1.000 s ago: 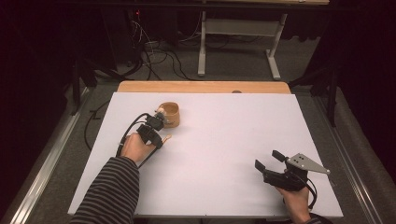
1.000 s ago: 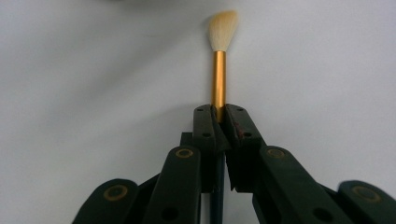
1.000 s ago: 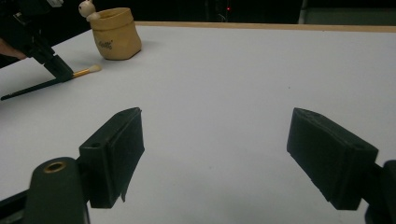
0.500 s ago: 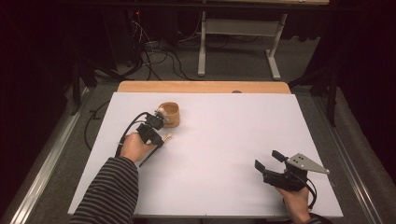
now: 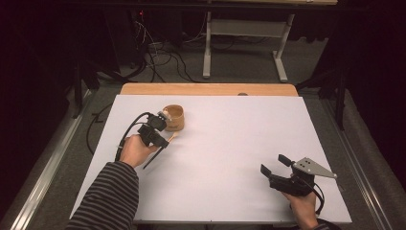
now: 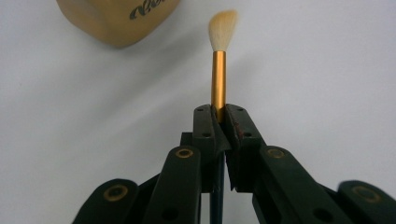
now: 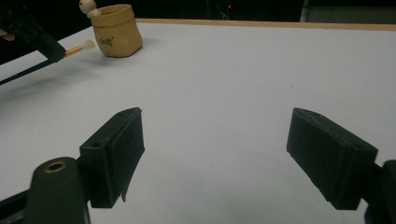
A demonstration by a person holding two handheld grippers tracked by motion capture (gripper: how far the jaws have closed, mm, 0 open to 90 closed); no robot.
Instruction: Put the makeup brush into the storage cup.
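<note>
A tan wooden cup [image 5: 174, 118] stands at the back left of the white table [image 5: 230, 143]. My left gripper [image 5: 163, 135] is shut on a brush [image 5: 171, 138] just in front of the cup. In the left gripper view the jaws clamp its gold ferrule [image 6: 218, 74]. The white bristles point past the cup [image 6: 116, 18], and the dark handle runs back under the hand. My right gripper [image 5: 274, 164] rests at the front right, open, with bare table between its pads [image 7: 116, 154]. From the right gripper view, the cup [image 7: 116, 30] and the brush tip [image 7: 86, 45] sit far off at the upper left.
A small pale figure [image 7: 87, 7] perches on the cup's rim. A wooden strip [image 5: 208, 89] borders the table's far edge. Beyond it, cables and a white stand [image 5: 239, 28] are on the dark floor. A striped sleeve [image 5: 105, 201] comes in at the bottom left.
</note>
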